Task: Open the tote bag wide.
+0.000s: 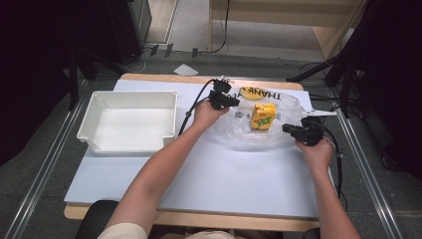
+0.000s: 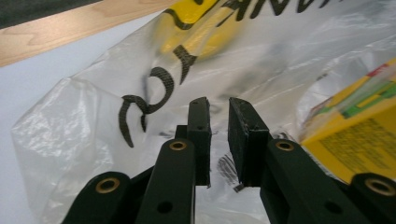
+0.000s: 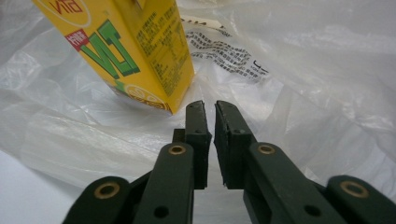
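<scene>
Hand-held grippers slightly parted over a clear plastic bag point(image 1: 259, 130).
The right hand-held gripper point(image 3: 210, 109), gripping nothing, sits nearer the upright yellow carton point(image 3: 126, 46); the left hand-held gripper point(image 2: 218, 106), also empty, faces the bag's far edge on the worktop point(image 1: 199, 179).

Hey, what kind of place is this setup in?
Probably a lab or recording workshop: black stands around the table, cables on the grey floor, and hand-held grippers working on a plastic bag.

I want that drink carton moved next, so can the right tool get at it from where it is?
Probably yes. The carton stands upright on the plastic bag, just ahead of the right tool, with nothing between them. Its jaws stand only slightly apart, though, so they'd need to open wider.
</scene>
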Action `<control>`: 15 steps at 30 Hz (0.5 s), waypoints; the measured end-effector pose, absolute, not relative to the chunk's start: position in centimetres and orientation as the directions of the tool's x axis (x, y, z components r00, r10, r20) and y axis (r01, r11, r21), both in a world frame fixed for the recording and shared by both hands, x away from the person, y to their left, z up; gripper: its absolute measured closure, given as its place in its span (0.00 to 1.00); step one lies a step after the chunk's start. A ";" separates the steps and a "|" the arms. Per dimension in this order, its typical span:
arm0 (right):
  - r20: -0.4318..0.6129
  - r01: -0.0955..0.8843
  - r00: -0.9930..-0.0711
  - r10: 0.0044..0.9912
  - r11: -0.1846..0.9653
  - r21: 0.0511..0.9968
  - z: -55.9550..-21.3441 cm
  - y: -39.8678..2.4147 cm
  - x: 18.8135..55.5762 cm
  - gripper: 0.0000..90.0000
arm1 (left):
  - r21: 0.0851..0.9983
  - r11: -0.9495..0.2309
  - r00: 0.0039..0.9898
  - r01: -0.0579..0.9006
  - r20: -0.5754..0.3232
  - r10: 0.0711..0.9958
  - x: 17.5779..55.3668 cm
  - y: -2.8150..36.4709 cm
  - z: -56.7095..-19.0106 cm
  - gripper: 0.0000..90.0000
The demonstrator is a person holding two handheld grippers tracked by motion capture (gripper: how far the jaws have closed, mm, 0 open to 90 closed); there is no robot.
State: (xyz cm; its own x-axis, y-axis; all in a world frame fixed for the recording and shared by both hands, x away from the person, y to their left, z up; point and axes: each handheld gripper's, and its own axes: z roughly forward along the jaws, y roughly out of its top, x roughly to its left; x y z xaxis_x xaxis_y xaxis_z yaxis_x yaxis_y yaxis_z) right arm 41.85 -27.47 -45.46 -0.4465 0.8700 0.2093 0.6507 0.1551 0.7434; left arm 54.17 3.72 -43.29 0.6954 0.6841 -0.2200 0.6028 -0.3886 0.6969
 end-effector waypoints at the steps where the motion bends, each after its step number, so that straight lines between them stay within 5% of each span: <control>1: 0.209 0.651 -0.446 0.870 0.155 0.743 -45.5 -27.5 41.8 0.93 | 0.697 -0.389 0.695 0.603 -0.220 0.684 54.2 3.7 -43.3 0.86; 15: 0.208 0.623 -0.503 0.839 0.185 0.760 -42.9 -26.5 40.2 0.79 | 0.711 -0.402 0.752 0.577 -0.271 0.601 52.3 4.5 -39.3 0.64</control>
